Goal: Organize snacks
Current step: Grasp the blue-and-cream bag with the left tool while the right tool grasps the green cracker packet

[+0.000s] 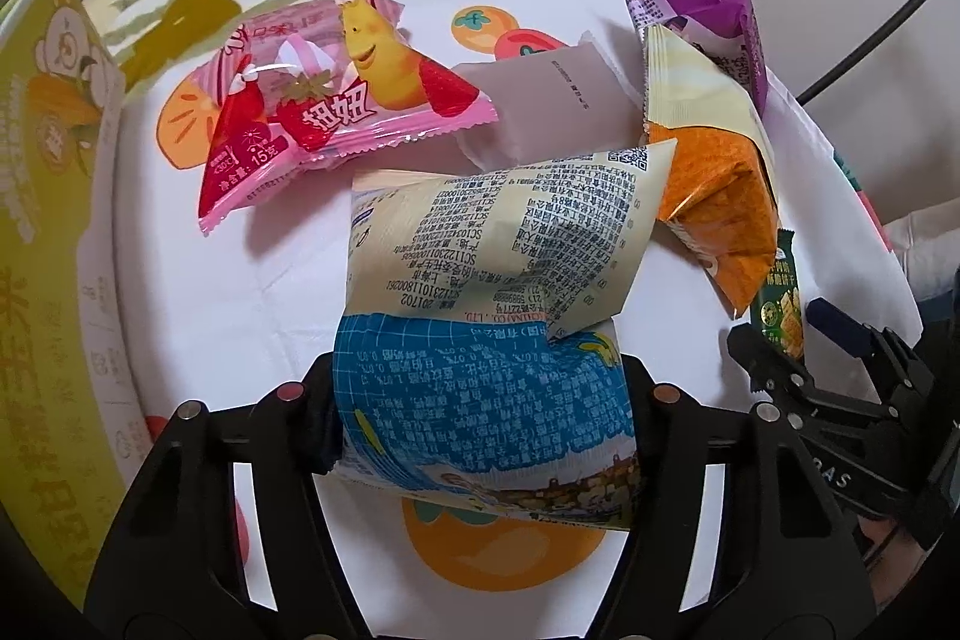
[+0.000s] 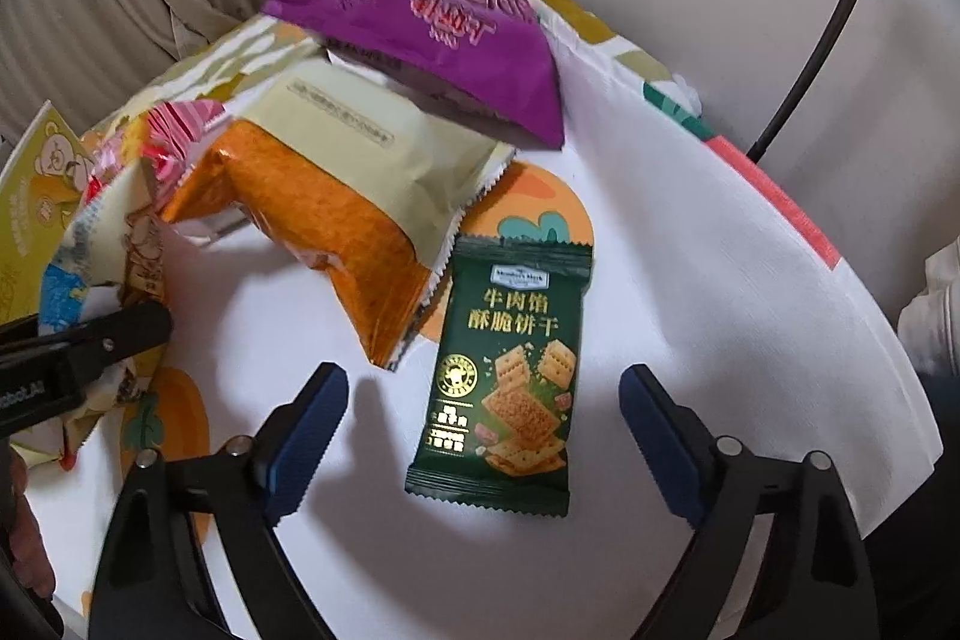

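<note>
We have the round table (image 2: pixel 690 232) under its fruit-print cloth with the snacks scattered across it, and a yellow-green carton (image 1: pixel 48 220) standing at its left edge, which we take to be where the packets may go (a guess from the task, nothing more); a purple packet (image 2: pixel 432 34) and an orange-and-cream packet (image 2: pixel 336 184) lie heaped at the far side, a pink strawberry packet (image 1: pixel 336 94) further left. Our left gripper (image 1: pixel 480 418) has the cream-and-blue packet (image 1: pixel 492 316) between its fingers, both pads against its blue lower end, so we read it as gripping; the packet's long axis runs straight away from the gripper, the cream half free ahead. Our right gripper (image 2: pixel 480 436) stands open, astride the small green cracker packet (image 2: pixel 510 376), which lies flat on the cloth; neither blue pad (image 2: pixel 306 430) touches it. The green packet's long axis also runs forward along the fingers, slightly tilted, so the jaws would meet its long edges; it sits a little toward the right-hand pad.
</note>
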### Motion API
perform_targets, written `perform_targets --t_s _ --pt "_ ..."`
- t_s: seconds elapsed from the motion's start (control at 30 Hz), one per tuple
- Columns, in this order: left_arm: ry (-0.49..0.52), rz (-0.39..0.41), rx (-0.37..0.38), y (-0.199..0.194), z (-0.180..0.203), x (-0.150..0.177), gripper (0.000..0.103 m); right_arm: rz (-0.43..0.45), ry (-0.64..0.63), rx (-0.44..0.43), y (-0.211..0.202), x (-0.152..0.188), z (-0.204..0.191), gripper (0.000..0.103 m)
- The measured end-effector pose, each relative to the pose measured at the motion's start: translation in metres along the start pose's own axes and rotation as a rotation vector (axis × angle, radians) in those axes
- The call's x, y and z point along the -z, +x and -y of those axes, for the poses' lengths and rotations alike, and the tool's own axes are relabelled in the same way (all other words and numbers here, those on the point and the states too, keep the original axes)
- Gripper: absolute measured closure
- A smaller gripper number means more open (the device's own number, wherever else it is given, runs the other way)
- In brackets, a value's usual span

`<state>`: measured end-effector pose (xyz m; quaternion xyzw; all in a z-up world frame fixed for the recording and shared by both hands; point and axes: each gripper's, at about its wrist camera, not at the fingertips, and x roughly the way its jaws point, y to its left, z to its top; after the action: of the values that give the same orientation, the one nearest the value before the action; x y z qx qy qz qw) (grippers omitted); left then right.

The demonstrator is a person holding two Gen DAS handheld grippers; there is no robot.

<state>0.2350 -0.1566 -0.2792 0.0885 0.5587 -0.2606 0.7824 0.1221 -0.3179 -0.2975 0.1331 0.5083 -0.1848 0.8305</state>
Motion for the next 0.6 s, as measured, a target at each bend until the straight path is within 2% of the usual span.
perform_targets --t_s 0.23,0.4,0.47,0.53,0.6 --pt "-0.011 0.009 -0.015 -0.009 0.0 0.005 0.042 -0.026 -0.016 0.017 0.008 -0.008 -0.01 0.016" --pt "-0.034 0.013 -0.019 -0.014 -0.003 0.011 0.042 -0.024 -0.052 0.051 0.009 -0.012 -0.013 0.038" --pt "-0.041 0.016 -0.024 -0.016 -0.004 0.014 0.042 -0.015 -0.06 0.049 0.007 -0.011 -0.013 0.052" --pt "-0.048 0.018 -0.029 -0.018 -0.005 0.017 0.042 -0.012 -0.074 0.053 0.005 -0.01 -0.013 0.059" --pt "-0.057 0.02 -0.029 -0.02 -0.005 0.02 0.042 -0.013 -0.08 0.05 0.004 -0.009 -0.011 0.059"
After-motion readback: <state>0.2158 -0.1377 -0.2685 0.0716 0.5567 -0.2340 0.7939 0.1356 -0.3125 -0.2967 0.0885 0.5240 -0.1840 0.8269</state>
